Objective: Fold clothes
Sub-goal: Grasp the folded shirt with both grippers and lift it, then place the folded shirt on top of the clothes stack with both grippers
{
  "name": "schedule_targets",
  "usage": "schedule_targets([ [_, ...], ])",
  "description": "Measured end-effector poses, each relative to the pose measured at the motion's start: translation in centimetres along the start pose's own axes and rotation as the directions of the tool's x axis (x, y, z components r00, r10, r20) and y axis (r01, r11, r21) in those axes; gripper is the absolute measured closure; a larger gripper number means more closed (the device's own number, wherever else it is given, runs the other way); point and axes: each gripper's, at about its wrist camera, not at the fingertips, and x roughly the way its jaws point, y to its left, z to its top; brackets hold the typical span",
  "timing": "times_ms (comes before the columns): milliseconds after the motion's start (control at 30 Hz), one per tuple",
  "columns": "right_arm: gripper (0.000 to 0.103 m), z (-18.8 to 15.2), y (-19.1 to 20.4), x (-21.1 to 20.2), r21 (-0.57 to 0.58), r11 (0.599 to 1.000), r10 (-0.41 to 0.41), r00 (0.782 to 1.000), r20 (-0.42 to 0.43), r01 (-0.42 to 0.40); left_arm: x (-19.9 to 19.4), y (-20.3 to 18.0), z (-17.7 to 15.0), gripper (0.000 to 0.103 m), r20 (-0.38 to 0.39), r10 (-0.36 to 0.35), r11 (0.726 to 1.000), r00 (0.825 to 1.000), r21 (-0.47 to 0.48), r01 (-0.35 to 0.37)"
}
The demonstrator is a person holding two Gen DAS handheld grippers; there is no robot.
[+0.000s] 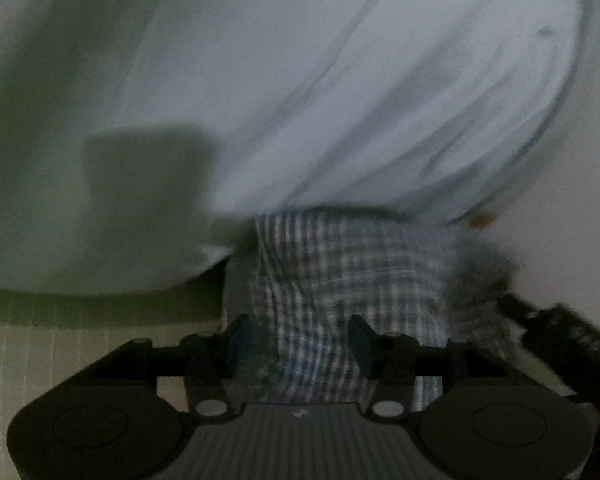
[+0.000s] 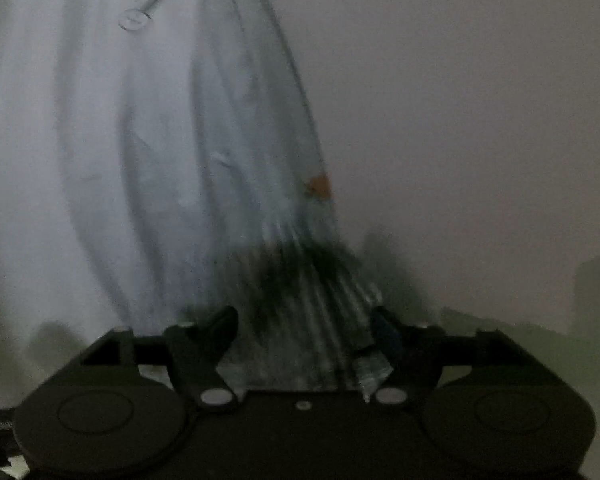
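Observation:
A pale blue shirt lies spread with long creases on a white surface, and its checked blue-and-white part bunches toward me in the blurred left wrist view. My left gripper has its jaws apart, with the checked cloth lying loosely between them and no pad pressing on it. In the right wrist view the same shirt shows a button and an orange tag. My right gripper stands open, with blurred cloth streaming between its fingers.
The white surface stretches to the right of the shirt. A pale tiled floor shows at lower left. A dark object, likely the other gripper, enters from the right. A blocky shadow falls on the surface.

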Motion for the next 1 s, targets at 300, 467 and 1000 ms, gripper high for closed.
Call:
schedule_targets([
  [300,0.010,-3.4,4.0,-3.9,-0.222,0.975,0.053,0.954,0.294,0.014,3.8,-1.0,-0.3,0.037,0.016,0.076,0.993,0.997,0.093,-0.077],
  [467,0.009,-6.7,4.6,3.3,-0.385,0.907,-0.114,0.979,0.168,0.171,3.8,-0.7,-0.9,0.028,-0.001,0.157,0.977,0.988,0.147,-0.155],
  [1000,0.003,-6.7,0.8,-0.6,-0.245,0.956,-0.134,0.984,0.118,0.160,-0.7,0.7,-4.9,0.013,-0.002,0.115,0.968,0.993,0.226,-0.111],
])
